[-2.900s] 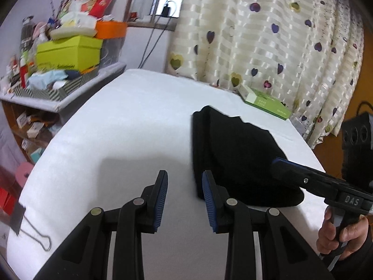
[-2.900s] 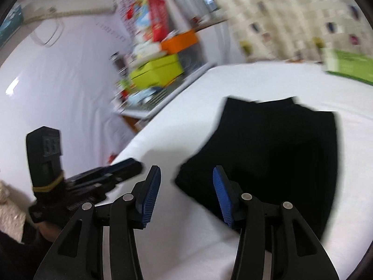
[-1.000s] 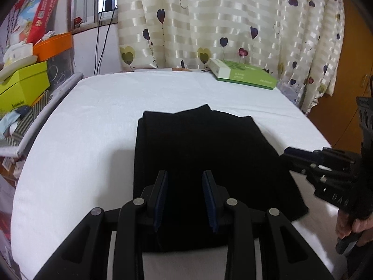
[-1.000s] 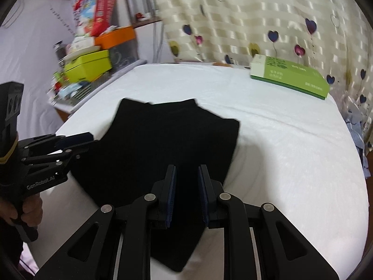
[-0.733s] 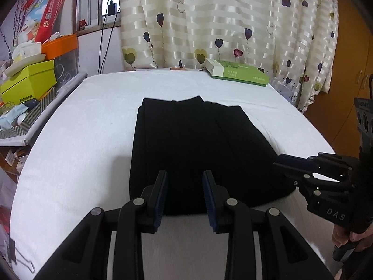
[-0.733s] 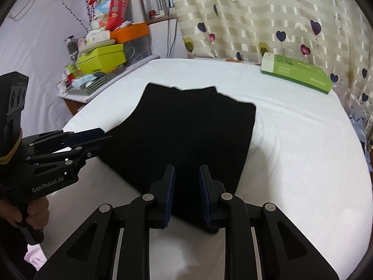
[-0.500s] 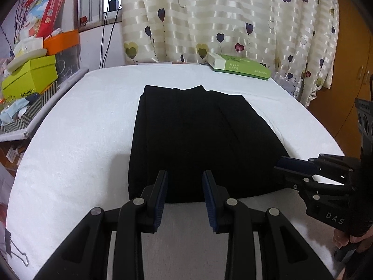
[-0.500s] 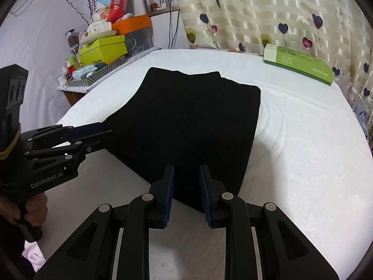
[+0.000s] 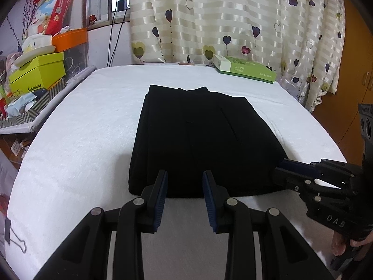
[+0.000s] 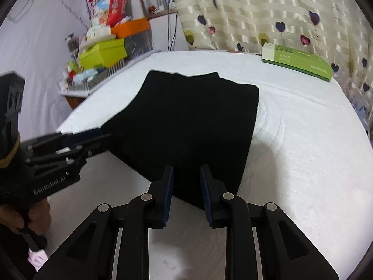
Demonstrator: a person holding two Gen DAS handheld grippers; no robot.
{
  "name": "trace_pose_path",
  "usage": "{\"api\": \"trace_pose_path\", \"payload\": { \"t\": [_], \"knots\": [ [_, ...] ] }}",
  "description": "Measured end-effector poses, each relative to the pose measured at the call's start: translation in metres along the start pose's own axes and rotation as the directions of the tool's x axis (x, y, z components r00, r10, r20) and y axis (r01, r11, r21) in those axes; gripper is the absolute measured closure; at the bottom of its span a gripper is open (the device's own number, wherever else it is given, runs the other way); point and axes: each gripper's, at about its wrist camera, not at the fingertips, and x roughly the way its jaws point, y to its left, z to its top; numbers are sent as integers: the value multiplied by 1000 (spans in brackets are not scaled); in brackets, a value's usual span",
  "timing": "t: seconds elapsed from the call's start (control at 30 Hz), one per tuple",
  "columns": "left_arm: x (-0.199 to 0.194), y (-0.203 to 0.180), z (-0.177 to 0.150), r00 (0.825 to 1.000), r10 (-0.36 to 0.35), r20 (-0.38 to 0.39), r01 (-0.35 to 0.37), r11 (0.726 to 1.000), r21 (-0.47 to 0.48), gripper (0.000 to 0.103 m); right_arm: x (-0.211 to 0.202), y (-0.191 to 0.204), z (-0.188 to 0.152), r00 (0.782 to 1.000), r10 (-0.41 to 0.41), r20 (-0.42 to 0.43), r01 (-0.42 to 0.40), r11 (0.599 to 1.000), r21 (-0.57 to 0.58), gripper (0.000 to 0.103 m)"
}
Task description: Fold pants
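The black pants (image 9: 198,140) lie folded into a flat rectangle in the middle of the white table (image 9: 81,151). My left gripper (image 9: 184,182) is open just short of the pants' near edge, with nothing between its blue pads. My right gripper (image 10: 186,179) is open with a narrower gap, over the near right corner of the pants (image 10: 191,121), also holding nothing. Each gripper shows in the other's view: the right gripper (image 9: 282,170) points at the near right corner, and the left gripper (image 10: 93,137) points at the near left corner.
A green box (image 9: 247,70) lies at the table's far right, before a heart-patterned curtain (image 9: 233,23). A cluttered shelf with a lime box (image 9: 37,74) stands left of the table. A binder clip (image 9: 14,240) hangs at the near left edge. A hand (image 10: 35,214) holds the left gripper.
Both grippers have drawn back from over the pants toward the table's near edge. The pants now lie flat and still, with their near edge clear of the fingers.
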Motion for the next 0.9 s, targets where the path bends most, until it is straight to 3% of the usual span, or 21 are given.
{"api": "trace_pose_path", "payload": {
  "t": [0.27, 0.3, 0.37, 0.47, 0.9],
  "knots": [
    [-14, -6, -3, 1000, -13, 20, 13, 1000, -1, 70, -17, 4, -4, 999, -2, 52, 1, 1000, 23, 77],
    [-15, -6, -2, 1000, -14, 22, 14, 1000, -1, 70, -16, 3, -5, 999, -12, 48, 11, 1000, 22, 75],
    [-15, -6, -3, 1000, -11, 22, 11, 1000, -2, 70, -12, 2, -5, 999, -23, 36, 22, 1000, 21, 60],
    [-13, -4, -5, 1000, -2, 8, 2, 1000, -8, 70, -3, -1, -9, 999, -39, 1, 39, 999, 19, 60],
    [-27, 11, -18, 1000, -14, 10, 14, 1000, -25, 70, -29, -2, -16, 999, -26, 25, 25, 999, 29, 60]
  ]
}}
